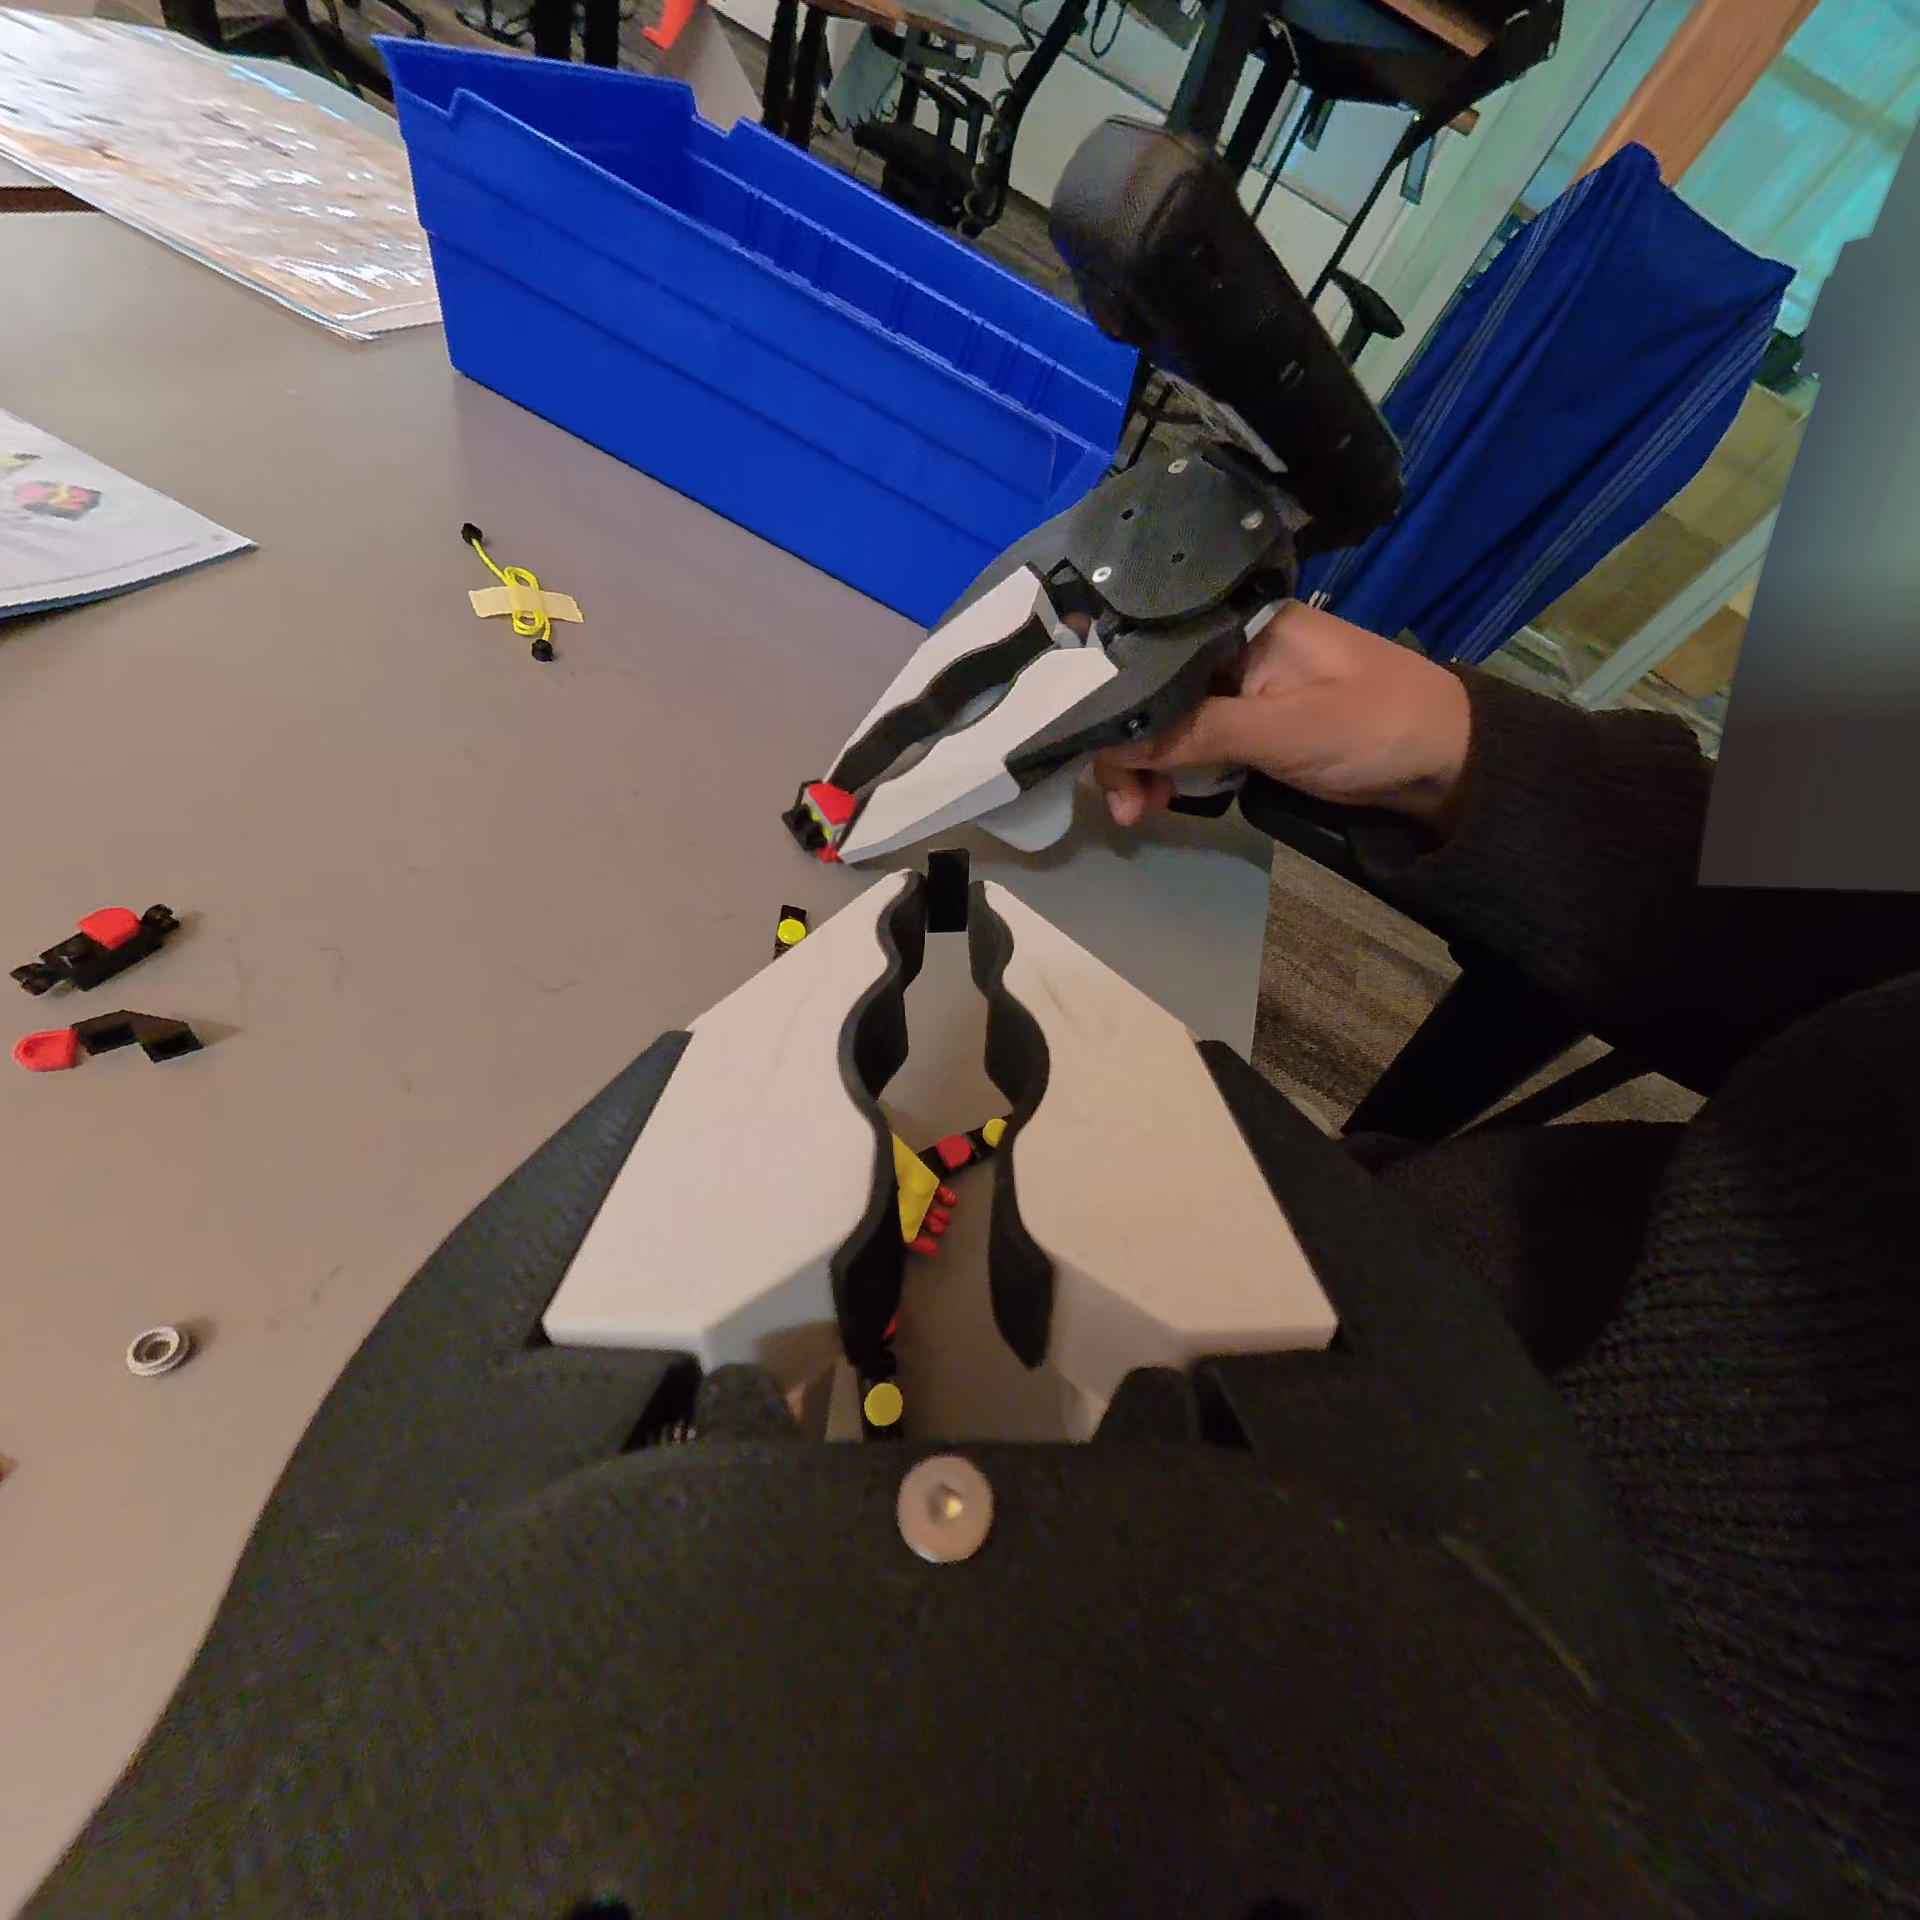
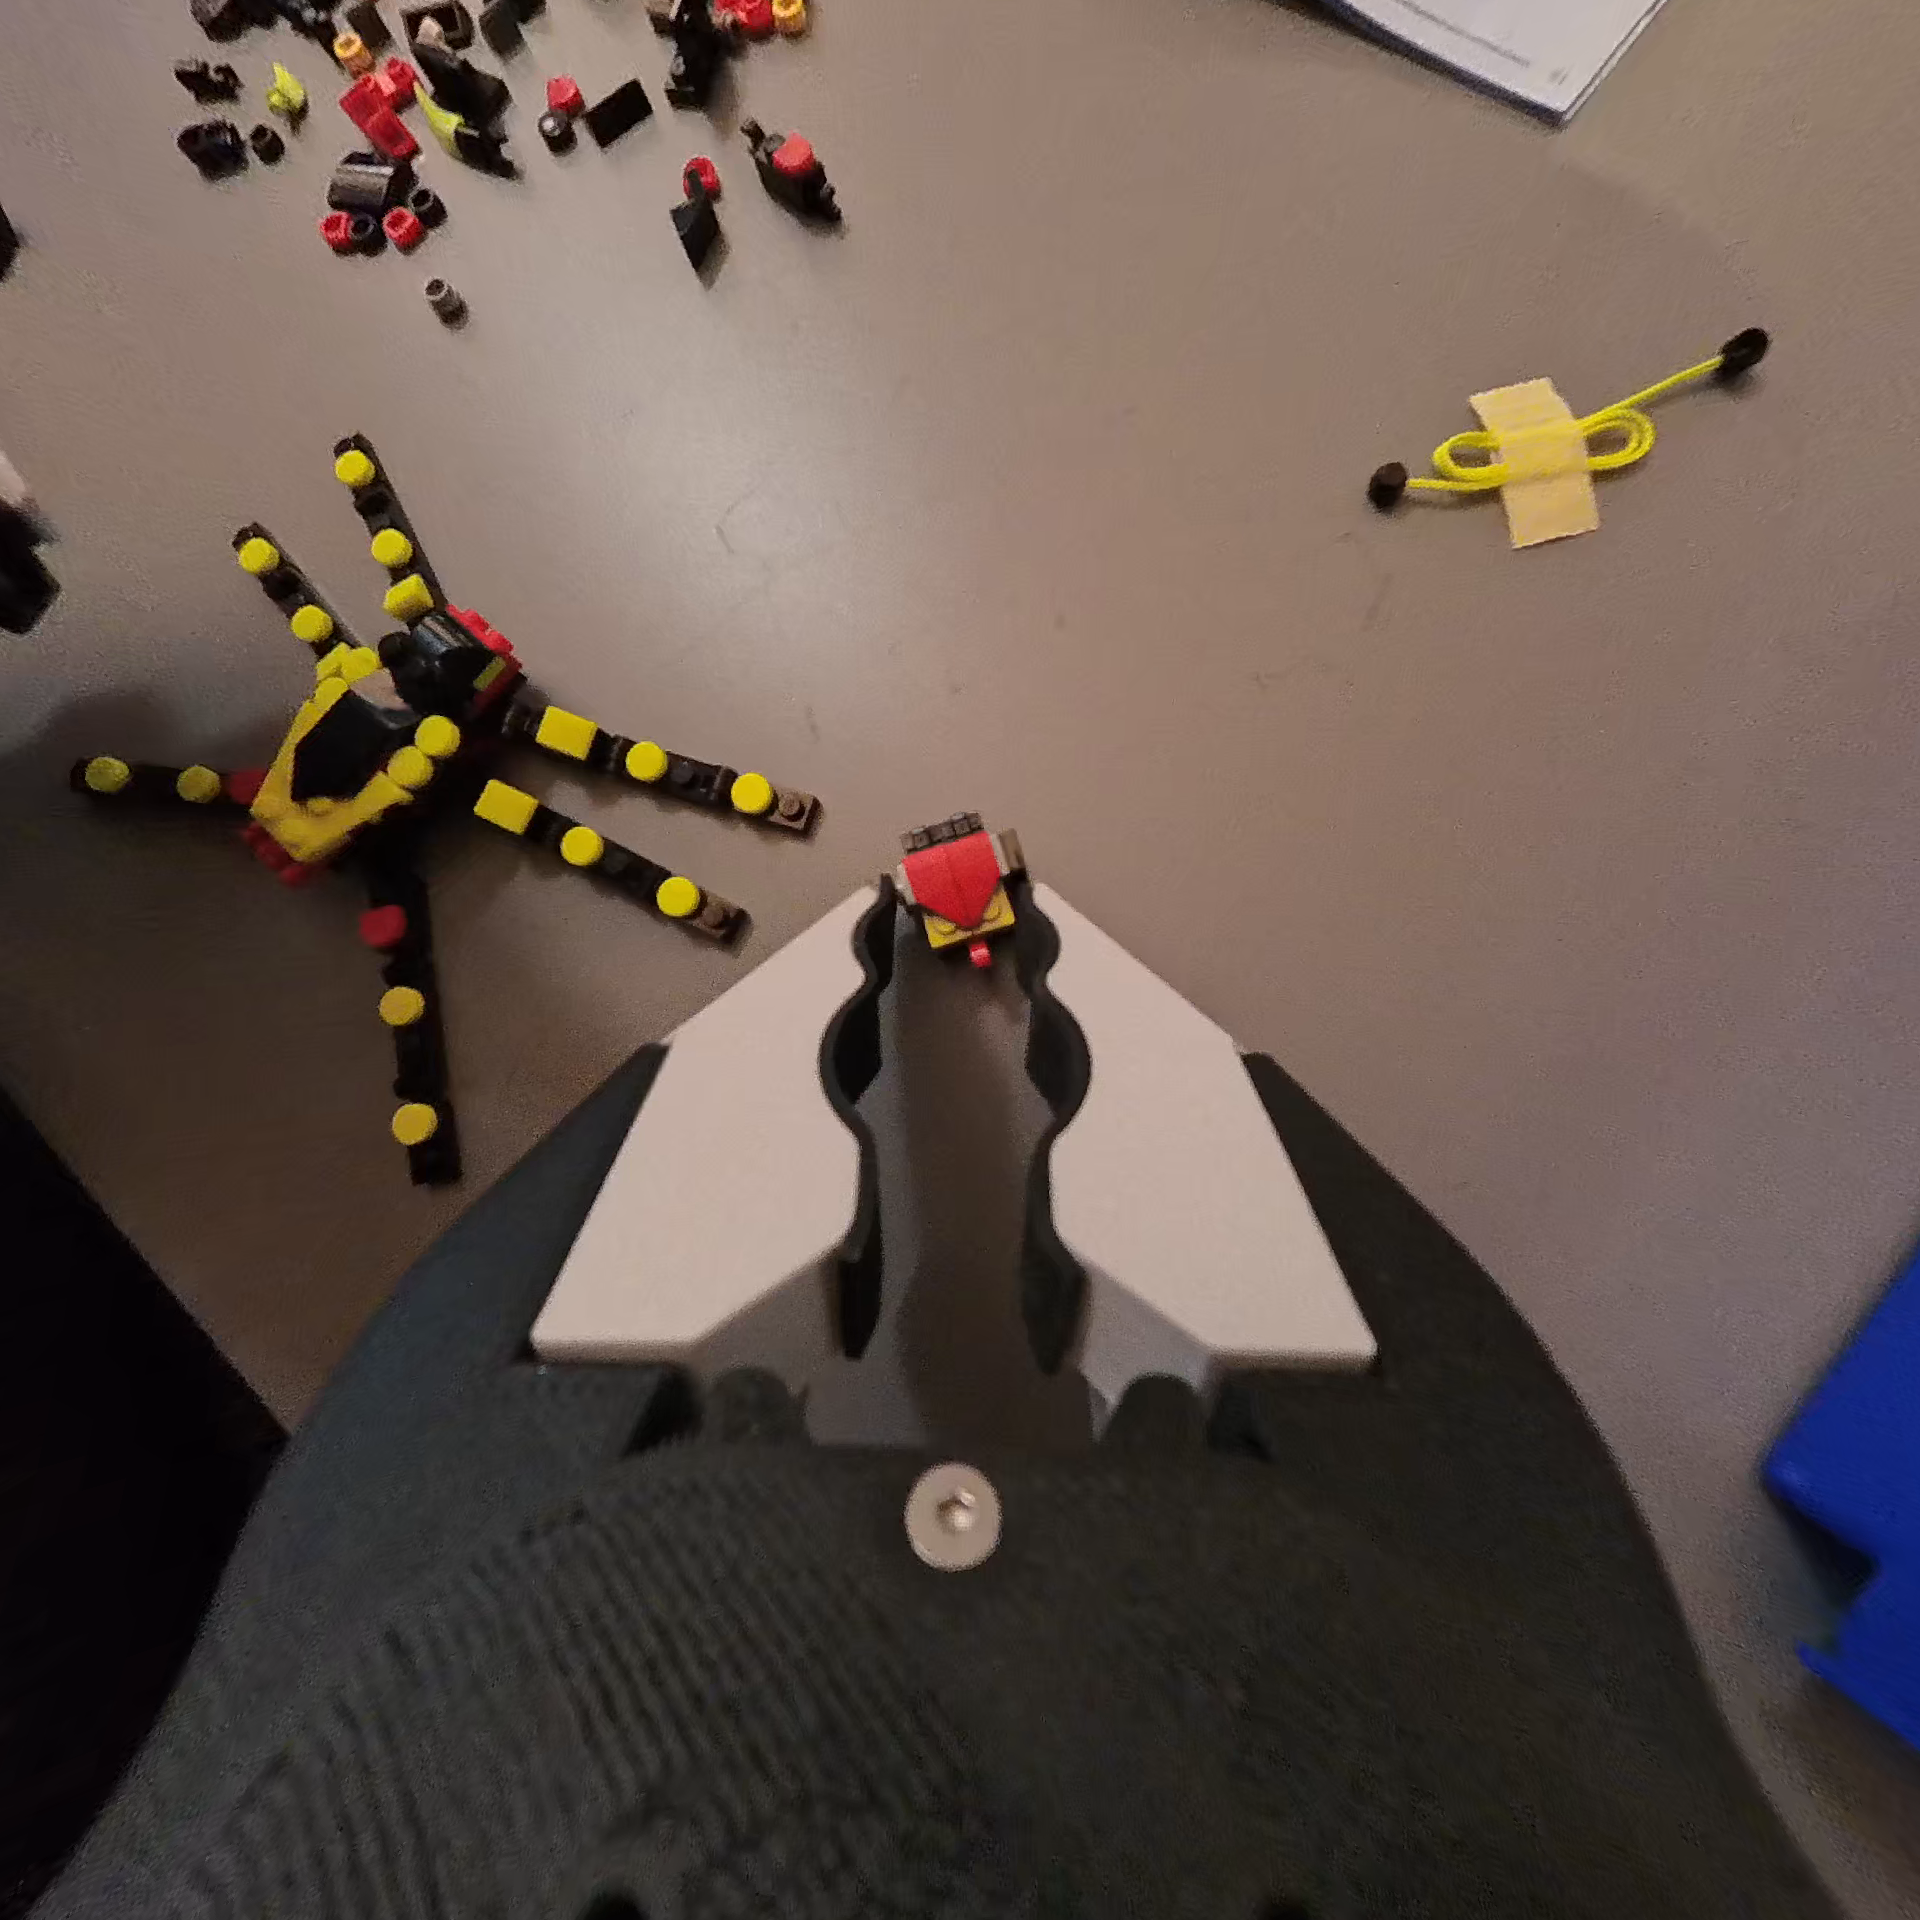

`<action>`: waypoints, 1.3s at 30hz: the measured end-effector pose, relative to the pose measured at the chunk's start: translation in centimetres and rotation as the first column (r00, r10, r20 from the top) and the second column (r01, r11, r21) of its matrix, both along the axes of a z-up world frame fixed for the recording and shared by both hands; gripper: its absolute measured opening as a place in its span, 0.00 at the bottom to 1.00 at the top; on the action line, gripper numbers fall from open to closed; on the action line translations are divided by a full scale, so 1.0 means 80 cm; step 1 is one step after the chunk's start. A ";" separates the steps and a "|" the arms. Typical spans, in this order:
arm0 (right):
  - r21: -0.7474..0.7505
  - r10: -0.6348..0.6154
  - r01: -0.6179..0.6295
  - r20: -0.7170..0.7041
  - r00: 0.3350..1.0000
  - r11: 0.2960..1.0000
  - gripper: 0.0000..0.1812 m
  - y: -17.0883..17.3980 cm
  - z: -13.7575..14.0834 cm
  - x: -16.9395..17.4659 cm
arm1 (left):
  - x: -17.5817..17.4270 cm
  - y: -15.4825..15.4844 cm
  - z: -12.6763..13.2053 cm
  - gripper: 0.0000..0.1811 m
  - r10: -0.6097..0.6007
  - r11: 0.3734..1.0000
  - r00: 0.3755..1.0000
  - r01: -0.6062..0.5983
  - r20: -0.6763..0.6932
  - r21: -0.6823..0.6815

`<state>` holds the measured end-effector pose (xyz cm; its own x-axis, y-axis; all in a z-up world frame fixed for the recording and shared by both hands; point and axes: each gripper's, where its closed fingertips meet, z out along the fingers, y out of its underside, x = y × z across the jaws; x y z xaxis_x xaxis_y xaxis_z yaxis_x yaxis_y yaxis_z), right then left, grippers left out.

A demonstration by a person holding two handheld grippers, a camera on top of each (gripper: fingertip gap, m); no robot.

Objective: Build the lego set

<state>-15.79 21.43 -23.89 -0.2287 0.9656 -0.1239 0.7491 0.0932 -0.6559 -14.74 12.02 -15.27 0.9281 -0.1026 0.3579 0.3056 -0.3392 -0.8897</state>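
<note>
My right gripper [image 2: 956, 914] is shut on a small red, yellow and black head piece [image 2: 956, 883], held just above the grey table [image 2: 1143, 675]. It also shows in the left wrist view [image 1: 831, 821], a hand on its handle. My left gripper [image 1: 948, 899] is shut on a small black brick [image 1: 948, 888], close below the right gripper's tip. A black and yellow spider-like model [image 2: 353, 758] with several studded legs lies on the table left of the right gripper; part of it shows under my left gripper [image 1: 925, 1195].
A blue bin [image 1: 748, 312] stands at the back. A yellow cord with tape [image 2: 1538, 457] lies to the right. Several loose bricks [image 2: 416, 114] lie at the far left; two small black-red assemblies [image 1: 94, 945] and a grey ring [image 1: 159, 1351] lie nearby. Booklets [image 1: 83, 540] lie at the left. Across from one pair of fingers to the other is roughly 12 cm.
</note>
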 end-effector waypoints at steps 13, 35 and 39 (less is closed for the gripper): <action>-0.110 0.036 -0.072 -0.297 0.954 0.991 0.32 -0.032 0.089 -0.011 | -0.019 -0.002 0.017 0.03 0.033 0.995 0.933 -0.066 0.357 0.081; -0.147 0.169 -0.251 -0.423 0.890 0.957 0.01 -0.128 0.128 -0.010 | -0.023 -0.002 0.033 0.02 -0.092 0.965 0.594 -0.144 0.799 0.218; -0.139 0.171 -0.252 -0.428 0.887 0.958 0.00 -0.126 0.129 -0.009 | -0.022 -0.002 0.033 0.02 -0.096 0.967 0.599 -0.135 0.795 0.218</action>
